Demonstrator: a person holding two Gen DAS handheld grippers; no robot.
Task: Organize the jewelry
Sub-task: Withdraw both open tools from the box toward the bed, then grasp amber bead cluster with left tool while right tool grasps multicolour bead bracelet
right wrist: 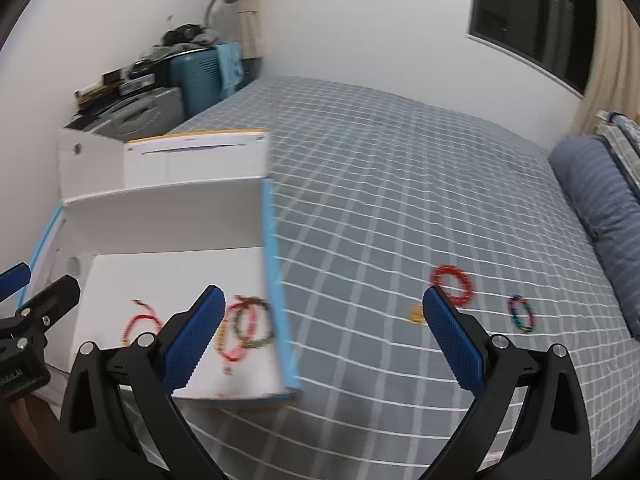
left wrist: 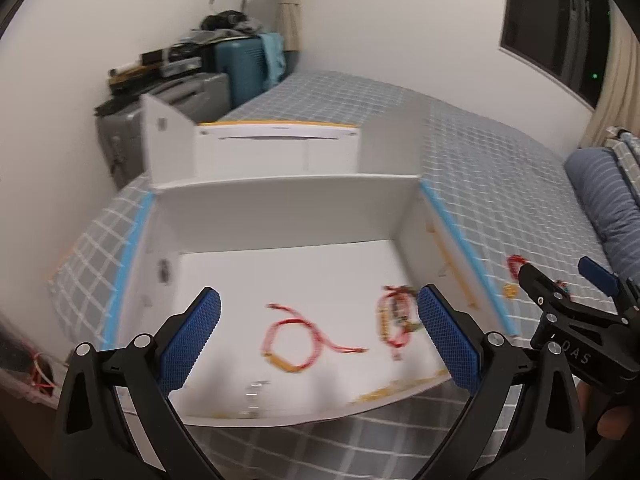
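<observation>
An open white box lies on the checked bed; it also shows in the right wrist view. Inside it lie a red cord bracelet and a tangle of red and beaded bracelets, also seen from the right wrist. My left gripper is open and empty above the box floor. My right gripper is open and empty over the box's right edge. On the bedspread to its right lie a red bracelet, a small gold piece and a multicoloured bead bracelet.
The box's lid flaps stand up at the far side. A blue striped pillow lies at the bed's right. Suitcases and clutter stand by the wall beyond the bed. A dark window is on the right wall.
</observation>
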